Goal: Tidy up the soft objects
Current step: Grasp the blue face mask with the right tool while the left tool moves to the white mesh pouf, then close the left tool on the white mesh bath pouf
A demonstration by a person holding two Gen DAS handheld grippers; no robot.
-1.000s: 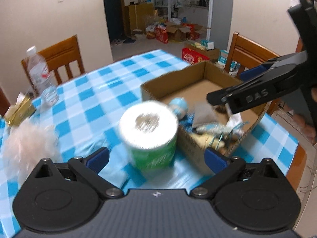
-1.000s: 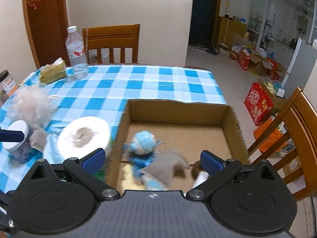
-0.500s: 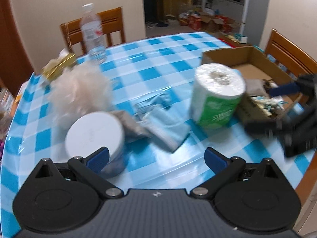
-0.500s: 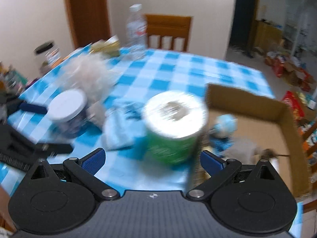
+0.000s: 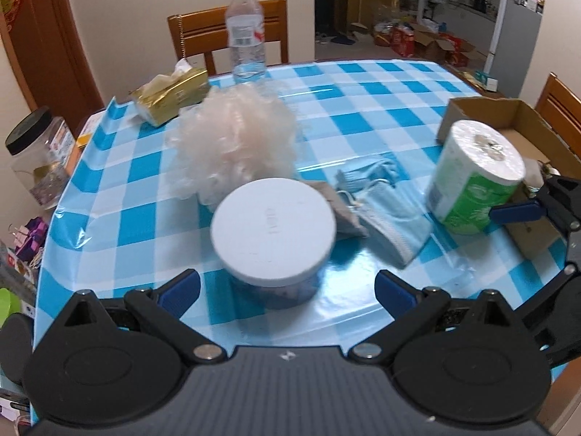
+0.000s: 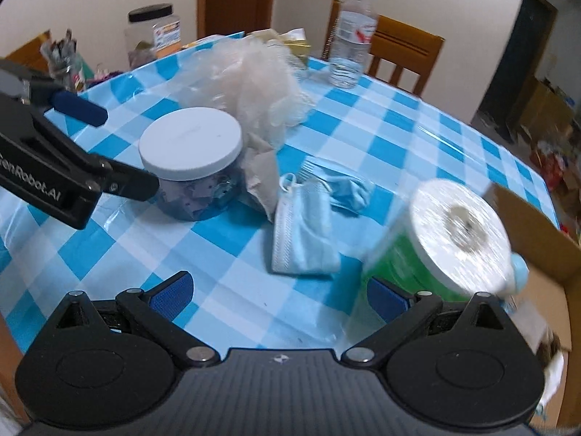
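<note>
Jar: white-lidded jar [image 5: 273, 232] stands just ahead of the left gripper [image 5: 287, 290], between its spread fingers but untouched.
Left fingers: wide apart, holding nothing.
Right fingers: the right gripper [image 6: 277, 292] is also wide open and empty; its right fingertip sits just beside the paper roll [image 6: 445, 243].
Soft things: pale bath pouf [image 5: 236, 141] rests behind the jar, touching it; blue face masks [image 6: 308, 218] lie loose between jar and paper roll, with a grey cloth [image 6: 263, 178] wedged against the jar.
Box: cardboard box [image 5: 508, 127] sits at the table's right edge, the paper roll standing upright against its near wall; contents mostly hidden.
Other things: water bottle [image 5: 245, 32] and gold tissue pack [image 5: 170, 94] stand at the far side; a black-lidded plastic jar [image 6: 152, 34] stands off the table's left corner.
Edges: checked tablecloth [image 5: 363, 109] is bare across its far right half; near edge runs just under both grippers.
Chairs: wooden chair [image 5: 232, 32] is behind the bottle.
</note>
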